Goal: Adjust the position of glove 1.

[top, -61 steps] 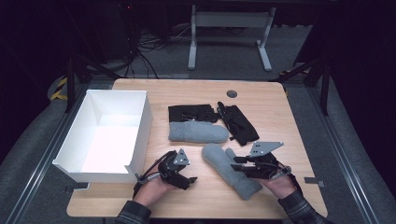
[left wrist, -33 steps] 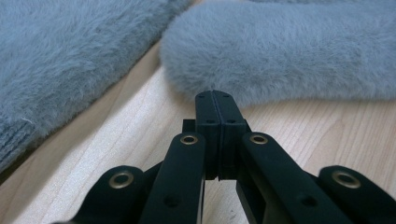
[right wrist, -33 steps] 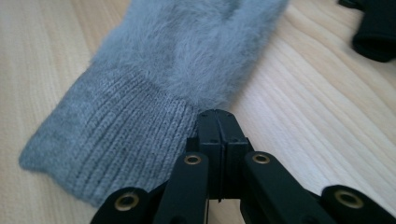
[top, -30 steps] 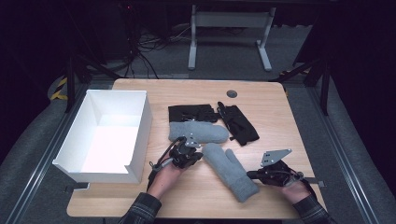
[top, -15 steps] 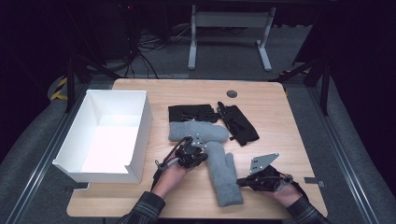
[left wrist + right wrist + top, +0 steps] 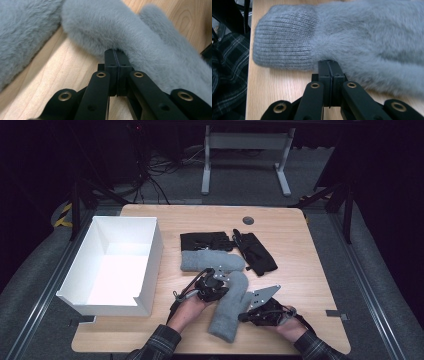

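Pinching the grey mitten (image 6: 231, 306) at both edges, left claw (image 6: 220, 287) and right claw (image 6: 246, 316) clamped shut, turning it toward its twin (image 6: 212, 261).

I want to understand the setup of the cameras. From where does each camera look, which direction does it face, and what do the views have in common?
High view: sits above the person's side, looks forward and down on the table; forearms, hands and both grippers come in from below.
Left gripper view: rides on the left gripper, looks along its shut jaws at the near grey mitten.
Right gripper view: rides on the right gripper, faces that mitten's knitted cuff; a plaid sleeve shows at left.
Shared: all three show the near grey mitten.
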Demonstrator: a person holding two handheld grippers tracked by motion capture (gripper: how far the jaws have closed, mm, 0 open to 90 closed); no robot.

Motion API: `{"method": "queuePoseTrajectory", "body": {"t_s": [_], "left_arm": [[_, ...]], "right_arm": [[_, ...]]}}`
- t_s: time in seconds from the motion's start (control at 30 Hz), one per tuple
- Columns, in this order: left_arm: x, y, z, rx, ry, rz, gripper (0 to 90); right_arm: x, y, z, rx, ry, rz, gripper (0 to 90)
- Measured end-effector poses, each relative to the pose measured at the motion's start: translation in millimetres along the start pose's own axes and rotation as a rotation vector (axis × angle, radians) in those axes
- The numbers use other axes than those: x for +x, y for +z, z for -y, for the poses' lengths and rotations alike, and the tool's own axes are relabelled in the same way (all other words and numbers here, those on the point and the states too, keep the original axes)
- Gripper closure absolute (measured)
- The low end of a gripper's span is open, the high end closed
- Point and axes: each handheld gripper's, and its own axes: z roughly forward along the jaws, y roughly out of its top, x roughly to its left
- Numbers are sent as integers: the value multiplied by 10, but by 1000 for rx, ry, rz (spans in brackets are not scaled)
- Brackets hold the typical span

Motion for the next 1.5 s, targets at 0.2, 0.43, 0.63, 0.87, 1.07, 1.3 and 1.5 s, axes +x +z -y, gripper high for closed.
{"method": "queuePoseTrajectory", "body": {"t_s": [0.2,0.43,0.63,0.87,1.07,1.3,1.5], "left_arm": [[-23,25,-45,-2,16,10,900],[-29,48,-91,-5,22,31,900],[-51,65,-159,2,59,43,900],[19,-28,-164,-29,54,18,855],[196,-191,-140,-46,13,-38,767],[414,-322,-130,-57,-30,-115,684],[654,-410,-140,-65,-61,-195,656]], "right_arm": [[9,74,-71,-18,3,13,900],[29,191,-169,-26,-2,19,900],[40,247,-231,-28,-9,23,900],[29,107,-168,-53,25,16,808],[-82,-178,5,-87,86,86,617],[-221,-416,203,-111,134,191,464],[-370,-615,451,-107,202,274,402]]}}
